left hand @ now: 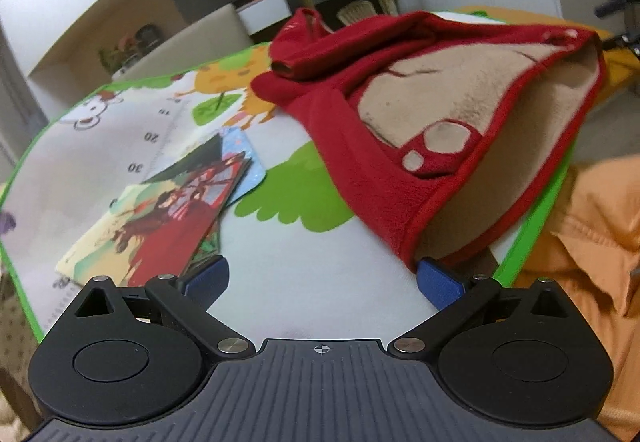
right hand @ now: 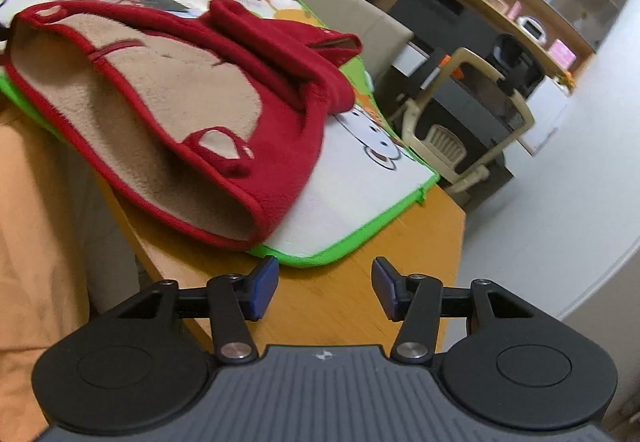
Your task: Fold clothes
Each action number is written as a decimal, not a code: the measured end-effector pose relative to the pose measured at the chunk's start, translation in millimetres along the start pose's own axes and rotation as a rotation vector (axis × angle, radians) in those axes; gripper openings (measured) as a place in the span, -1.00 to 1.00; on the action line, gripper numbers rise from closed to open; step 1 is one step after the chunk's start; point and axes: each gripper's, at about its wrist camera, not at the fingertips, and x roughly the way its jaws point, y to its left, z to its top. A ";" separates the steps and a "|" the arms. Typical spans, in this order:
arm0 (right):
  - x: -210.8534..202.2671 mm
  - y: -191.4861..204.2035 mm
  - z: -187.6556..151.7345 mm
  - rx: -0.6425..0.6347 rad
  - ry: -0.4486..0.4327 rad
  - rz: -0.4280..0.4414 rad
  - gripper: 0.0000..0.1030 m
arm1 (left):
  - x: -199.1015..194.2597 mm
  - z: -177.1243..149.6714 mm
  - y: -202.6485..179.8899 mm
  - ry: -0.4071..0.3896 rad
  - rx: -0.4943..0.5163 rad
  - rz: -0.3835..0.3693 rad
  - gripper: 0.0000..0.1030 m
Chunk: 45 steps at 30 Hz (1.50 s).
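- The red fleece (left hand: 360, 170) lies bunched on the play mat (left hand: 280, 282), tan lining up, a sleeve (left hand: 320, 50) rolled across the far side. Nothing about it looks folded yet.
- The left gripper (left hand: 322, 282) is spread wide and empty, low over the mat, with its right pad (left hand: 438, 282) just beside the fleece's near hem corner.
- The right gripper (right hand: 325, 290) is parted too and holds nothing. It hovers over the bare wooden table (right hand: 360, 302) off the mat's green edge, a little short of the fleece (right hand: 168, 102).
- My read: this is the reach-in, each hand going for a hem corner.
- To do it well, the left should slide its pad under that corner so that both layers, red shell and tan lining, sit between the fingers before closing.
- The right wants the other end of the red-bound hem, the low corner nearest it by the mat's edge.
- Pinch deep, not on the binding alone. Thick fleece could slip out of a shallow bite.
- Then lift and draw the corners apart to spread the garment flat before any fold; that rolled sleeve needs shaking loose first.
- Watch the picture books (left hand: 168, 210) on the mat to the left. Swing the cloth clear of them, or it may drag them along.
- An orange cloth (left hand: 592, 242) hangs by the table's edge; keep the pads from snagging it.
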 end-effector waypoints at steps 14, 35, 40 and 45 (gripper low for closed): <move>-14.8 -7.5 -2.9 0.028 -0.016 0.003 0.04 | -15.5 1.9 -5.2 -0.063 0.039 -0.023 0.98; 10.9 -22.6 26.7 0.213 -0.093 0.140 -0.78 | 17.8 32.2 9.8 -0.032 -0.233 -0.148 -0.55; 33.2 -66.3 82.4 0.156 -0.177 0.088 -0.78 | 25.7 94.8 44.6 -0.123 -0.183 -0.078 -0.49; 111.6 -101.4 131.7 0.246 -0.125 0.166 -0.78 | 92.4 144.7 93.8 -0.083 -0.292 -0.035 -0.20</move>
